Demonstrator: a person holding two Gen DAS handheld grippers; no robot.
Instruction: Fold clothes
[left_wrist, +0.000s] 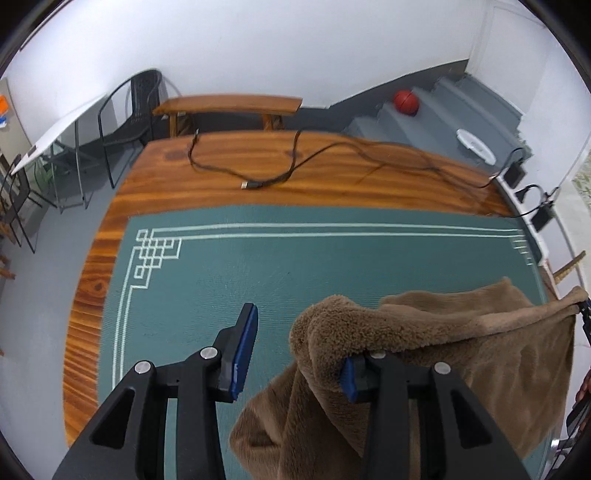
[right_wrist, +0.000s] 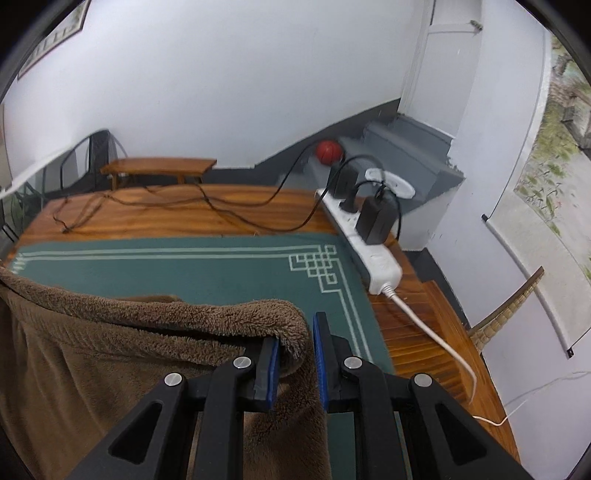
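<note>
Brown fleece garment (left_wrist: 424, 354) hiding left gripper's (left_wrist: 295, 354) right pad, jaws spread, fleece draped over one finger, right gripper (right_wrist: 295, 354) pinching its corner above green mat (left_wrist: 295, 258)

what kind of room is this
Most likely a lived-in room of a home, used as a folding station: a wooden table covered by a green mat, gray stairs with a basketball on a step, and a scroll painting on the wall.

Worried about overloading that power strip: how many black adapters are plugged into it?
3 on the white power strip: far adapter, middle plug, near adapter. More may be hidden behind them.
</note>
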